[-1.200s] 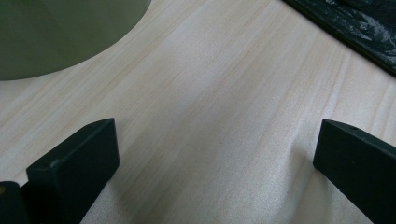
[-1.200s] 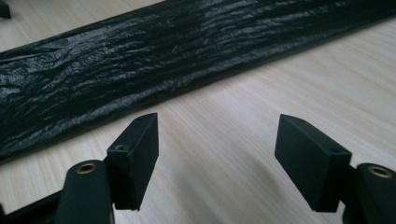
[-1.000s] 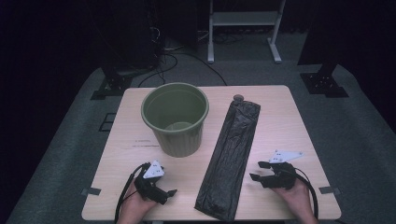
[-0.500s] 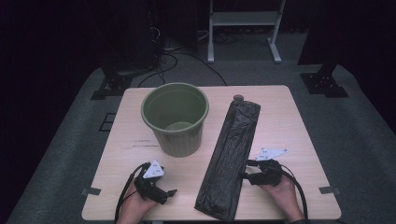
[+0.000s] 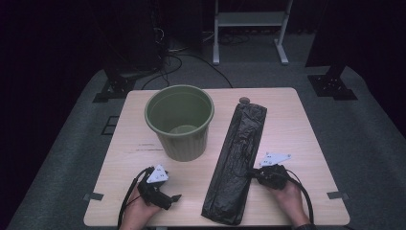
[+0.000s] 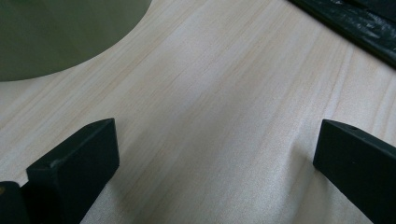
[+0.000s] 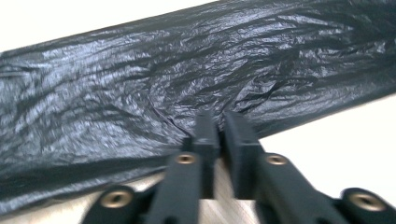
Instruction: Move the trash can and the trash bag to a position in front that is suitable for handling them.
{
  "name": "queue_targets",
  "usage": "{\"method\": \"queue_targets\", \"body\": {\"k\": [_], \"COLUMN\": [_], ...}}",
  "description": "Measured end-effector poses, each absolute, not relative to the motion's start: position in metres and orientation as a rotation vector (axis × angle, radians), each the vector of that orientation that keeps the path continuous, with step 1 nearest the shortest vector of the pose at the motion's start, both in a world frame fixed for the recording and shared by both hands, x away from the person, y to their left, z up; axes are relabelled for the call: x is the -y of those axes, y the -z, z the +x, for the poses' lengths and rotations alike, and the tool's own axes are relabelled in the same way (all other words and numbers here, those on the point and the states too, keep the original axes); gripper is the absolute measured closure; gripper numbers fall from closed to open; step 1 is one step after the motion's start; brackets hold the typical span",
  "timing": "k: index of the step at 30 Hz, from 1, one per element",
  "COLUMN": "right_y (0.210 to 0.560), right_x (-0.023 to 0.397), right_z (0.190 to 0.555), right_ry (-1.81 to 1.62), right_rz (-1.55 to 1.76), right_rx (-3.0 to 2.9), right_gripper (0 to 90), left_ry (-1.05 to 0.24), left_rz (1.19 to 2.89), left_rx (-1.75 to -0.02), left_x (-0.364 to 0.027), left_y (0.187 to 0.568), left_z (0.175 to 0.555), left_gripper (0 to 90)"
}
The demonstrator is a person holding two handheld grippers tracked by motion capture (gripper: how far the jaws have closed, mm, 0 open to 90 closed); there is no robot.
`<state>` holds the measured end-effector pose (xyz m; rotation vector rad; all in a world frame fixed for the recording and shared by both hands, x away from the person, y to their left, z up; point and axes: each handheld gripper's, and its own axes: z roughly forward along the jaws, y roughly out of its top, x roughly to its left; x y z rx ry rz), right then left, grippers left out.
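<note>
Long flat crinkled black plastic bin bag (image 5: 237, 163): lies lengthwise on pale wood table (image 5: 297, 129), right of round green plastic bucket (image 5: 180, 120). R gripper (image 5: 253, 173): jaws just closed, pinched on bag's right edge. L gripper (image 5: 175, 197): jaws wide apart, holding nothing, resting on table nr front edge.

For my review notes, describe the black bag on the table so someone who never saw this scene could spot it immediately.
Start at the light wooden table, then find the green bin standing on it. To the bin's right lies the black bag, a long, flat, crinkled, glossy plastic strip running from the far edge toward the person. It is the table's one flat black sheet, and the right hand-held gripper pinches its edge.
</note>
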<state>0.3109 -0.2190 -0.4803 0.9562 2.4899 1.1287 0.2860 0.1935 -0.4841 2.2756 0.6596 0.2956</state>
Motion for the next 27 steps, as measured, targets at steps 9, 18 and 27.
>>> {"method": "queue_targets", "body": {"k": [9,18,27], "right_y": [0.478,0.471,0.465], "right_x": [0.227,0.244,0.262], "right_z": [0.313,0.311,0.309], "right_ry": [-1.134,-1.154,-1.154], "right_rz": [1.01,1.052,1.089], "right_rx": [-2.494,-2.467,-2.462], "right_gripper": [90.0,90.0,90.0], "left_ry": [-0.295,-0.295,-0.296], "left_rz": [2.276,2.276,2.276], "left_rx": [-0.659,-0.659,-0.659], "left_x": [-0.194,-0.194,-0.194], "left_y": [0.484,0.484,0.484], "left_z": [0.286,0.286,0.286], "left_gripper": [0.0,0.0,0.0]}}
